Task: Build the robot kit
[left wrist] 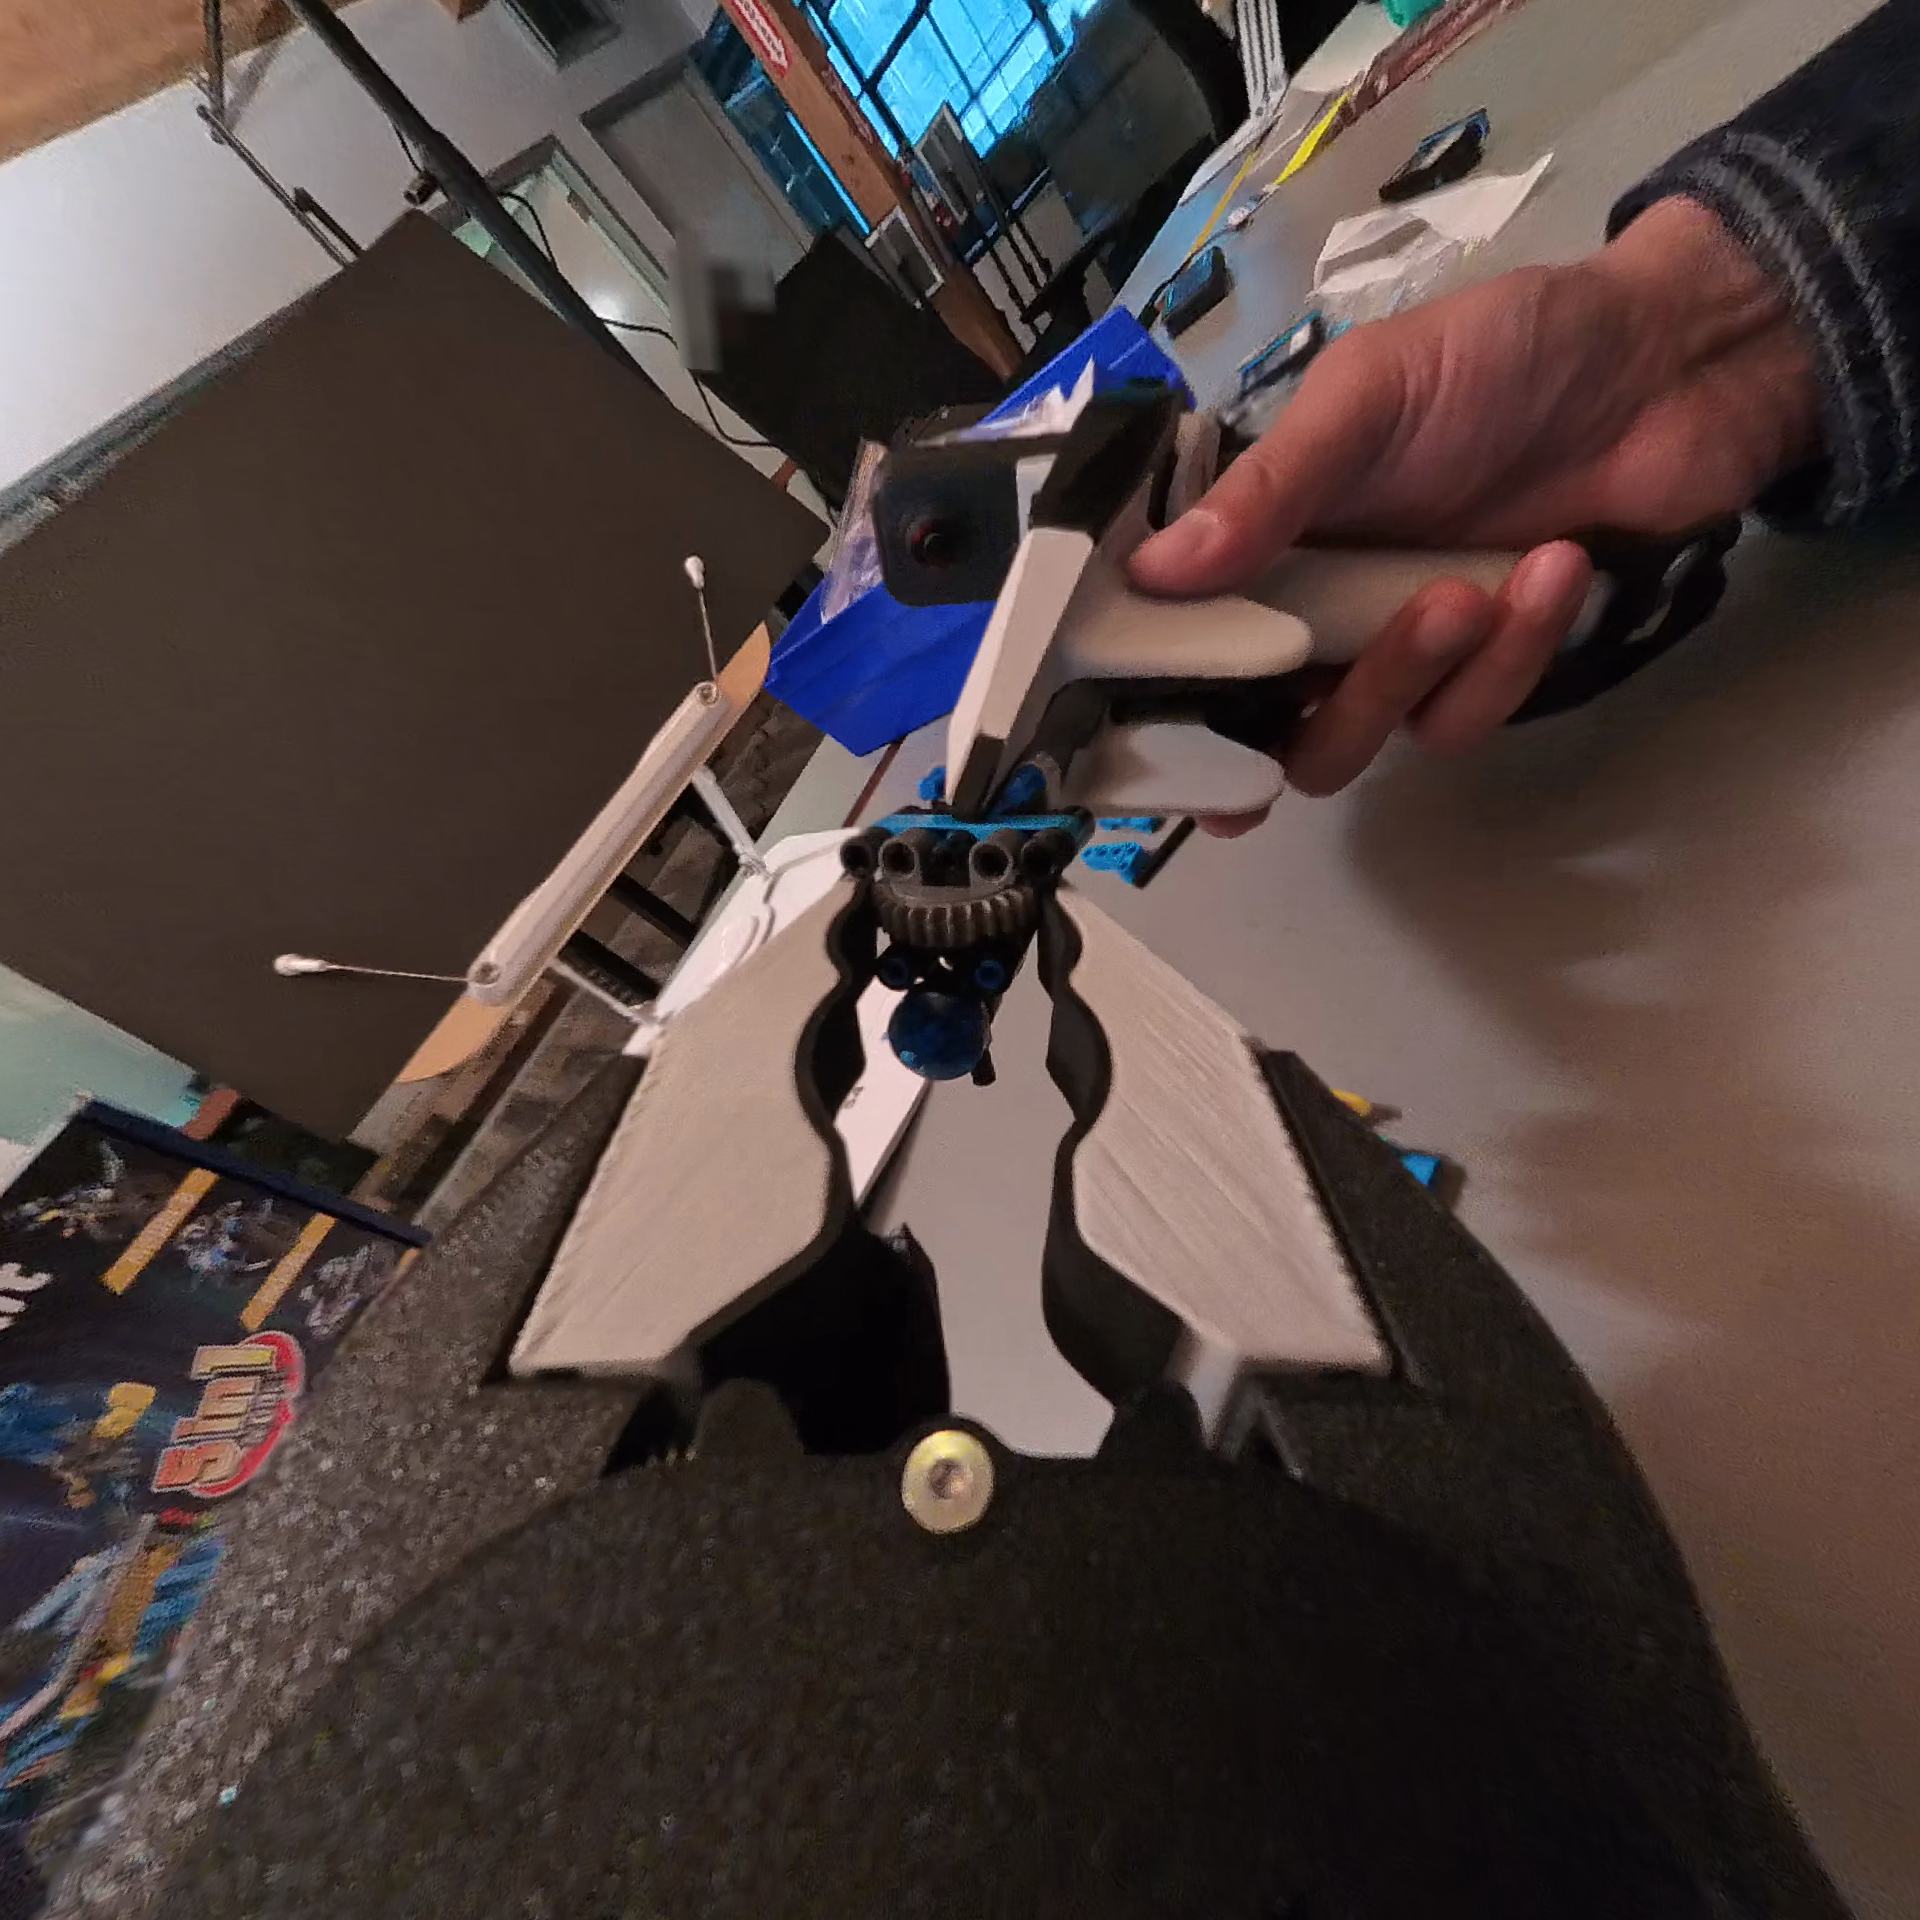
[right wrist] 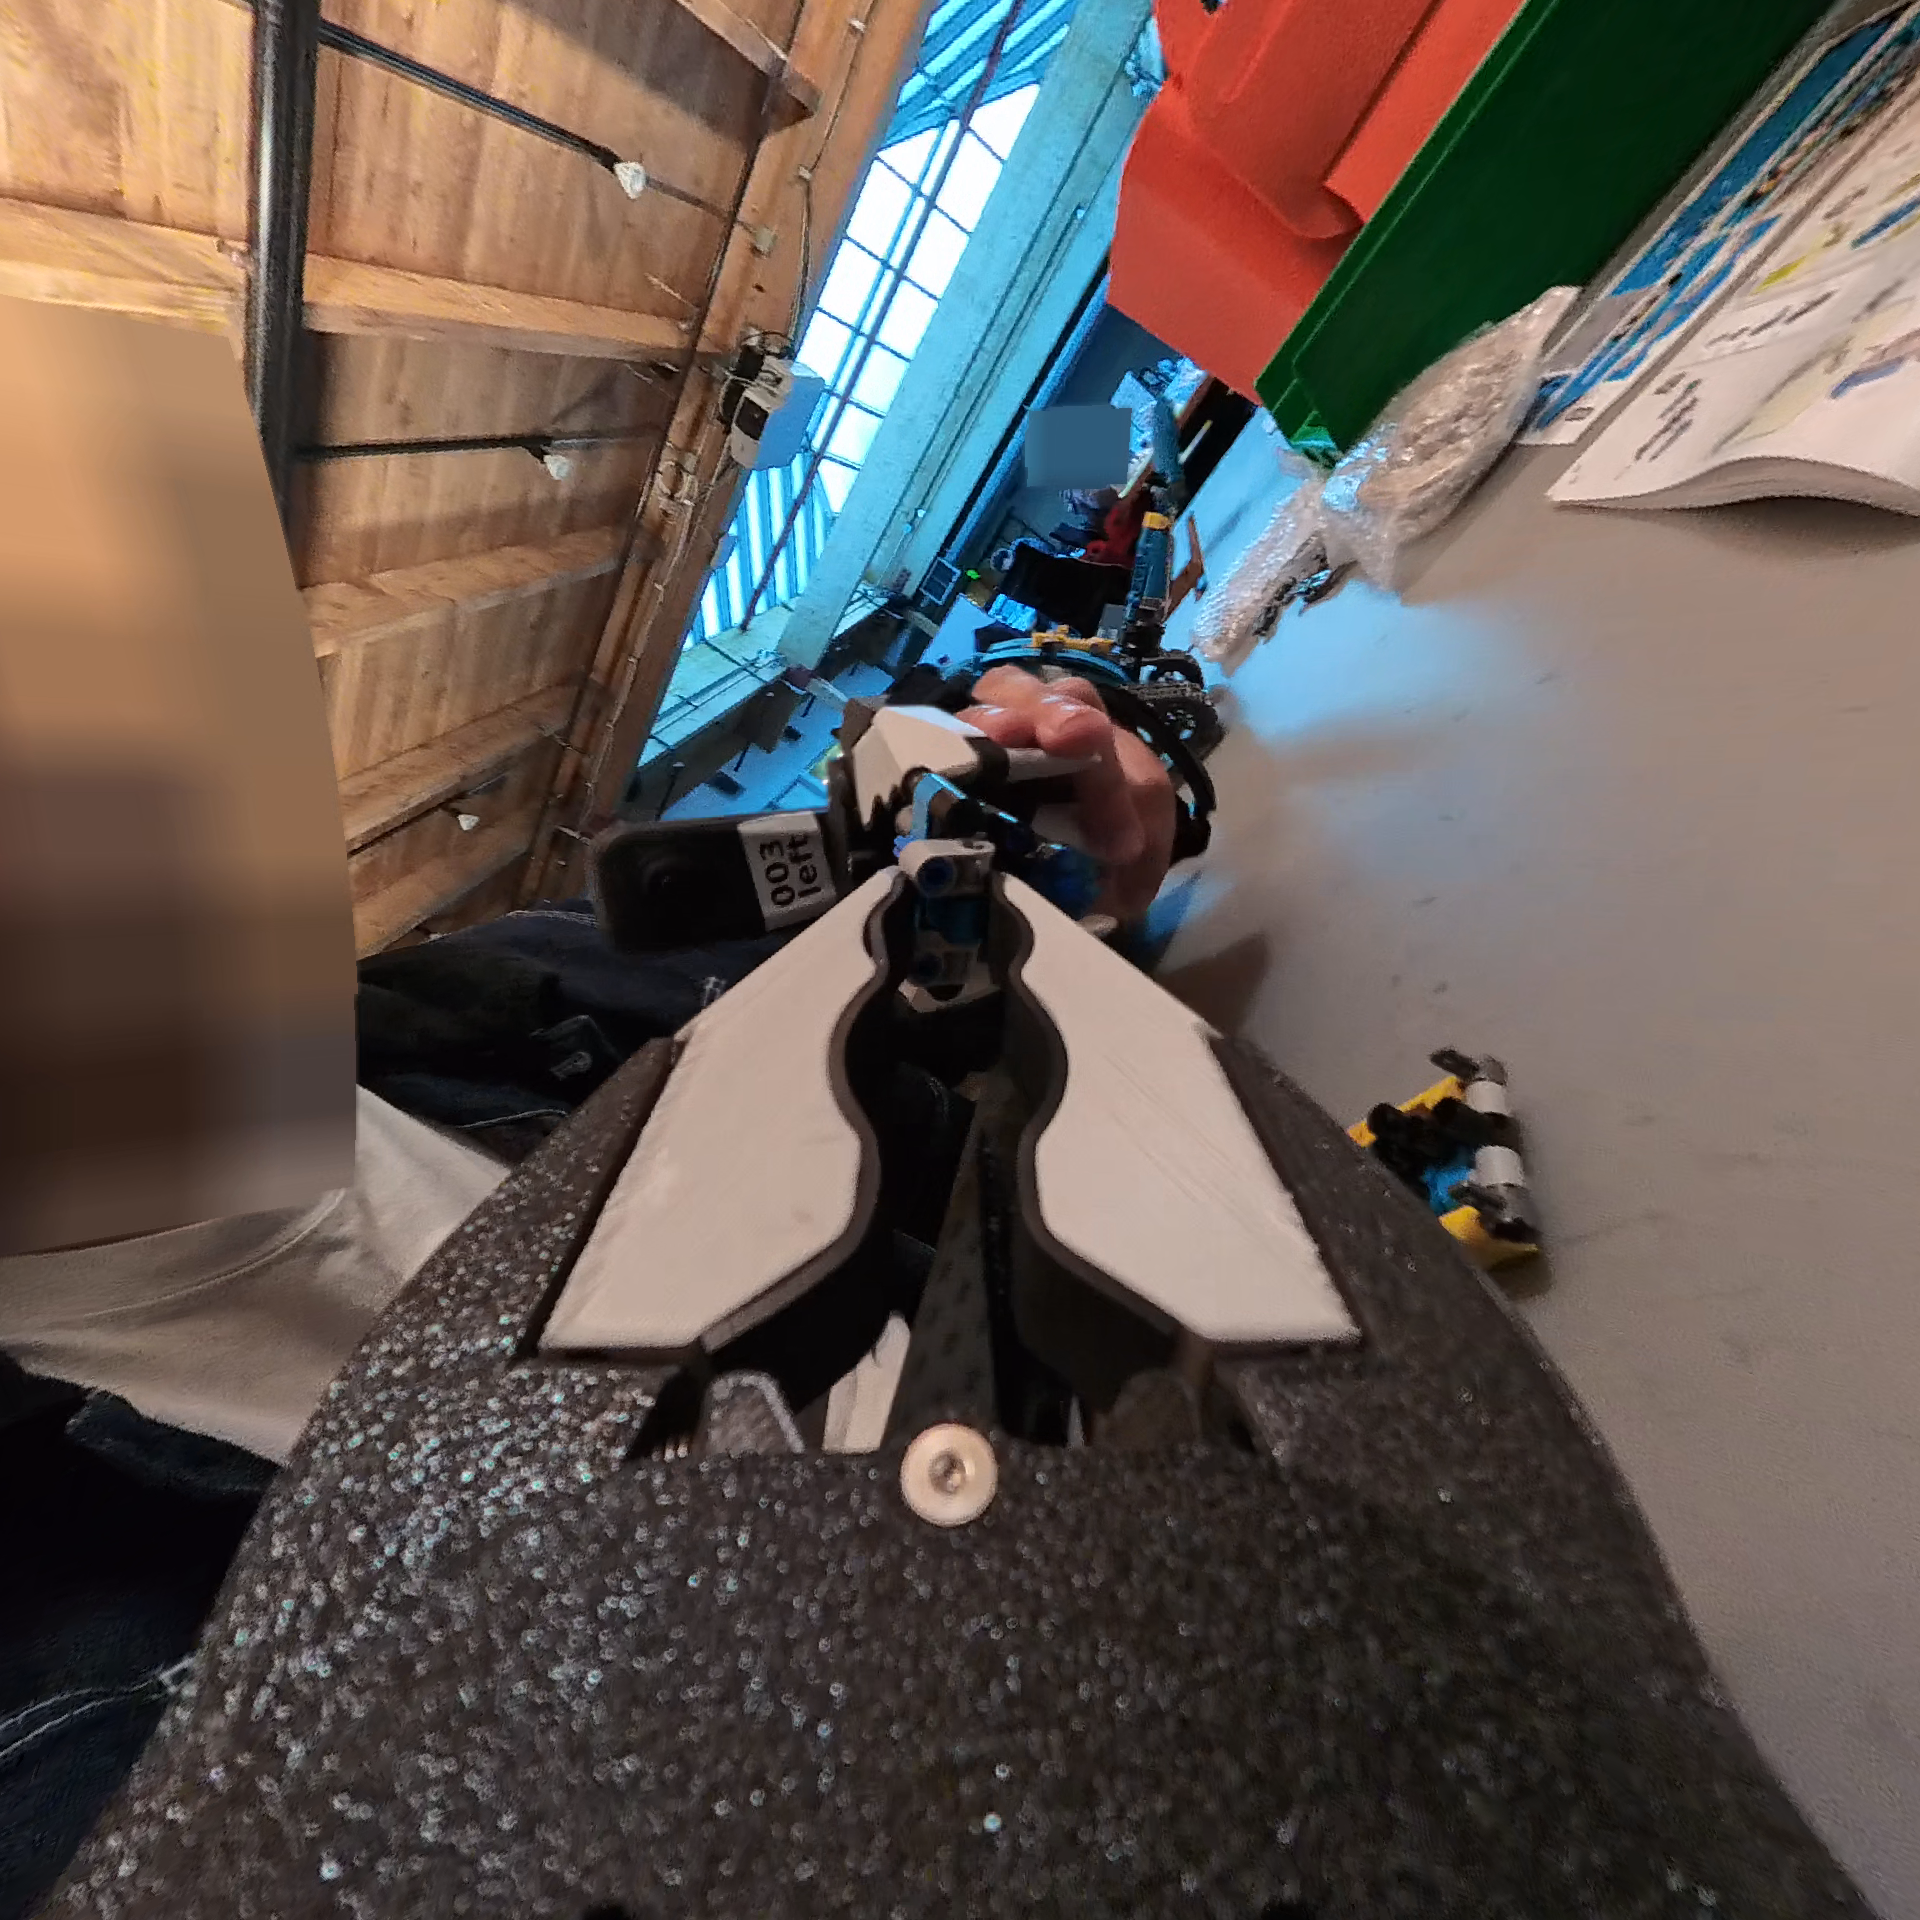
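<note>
My left gripper [left wrist: 951, 894] is shut on a small brick assembly [left wrist: 940, 914] with a dark grey gear, black pins and a blue ball. It holds the assembly above the grey table [left wrist: 1558, 987]. My right gripper [left wrist: 987, 800], held by a hand [left wrist: 1455, 436], comes in from above, and its tips meet the blue beam [left wrist: 977, 824] on top of the assembly. In the right wrist view my right gripper [right wrist: 948, 888] is shut on the assembly's blue and grey end [right wrist: 945, 920]. The left gripper's camera [right wrist: 696, 883] and a hand [right wrist: 1091, 769] sit just behind it.
A blue bin [left wrist: 894, 644], a black board [left wrist: 364, 623], a white marker stand [left wrist: 603, 842] and a printed box [left wrist: 135, 1455] are to the left. A yellow, blue and black brick piece [right wrist: 1455, 1164], parts bags [right wrist: 1434, 436], an open booklet [right wrist: 1766, 364] and green [right wrist: 1507, 229] and orange [right wrist: 1247, 156] bins are on the table [right wrist: 1558, 831]. Only a small space, under 4 cm, lies between the two pairs of fingers.
</note>
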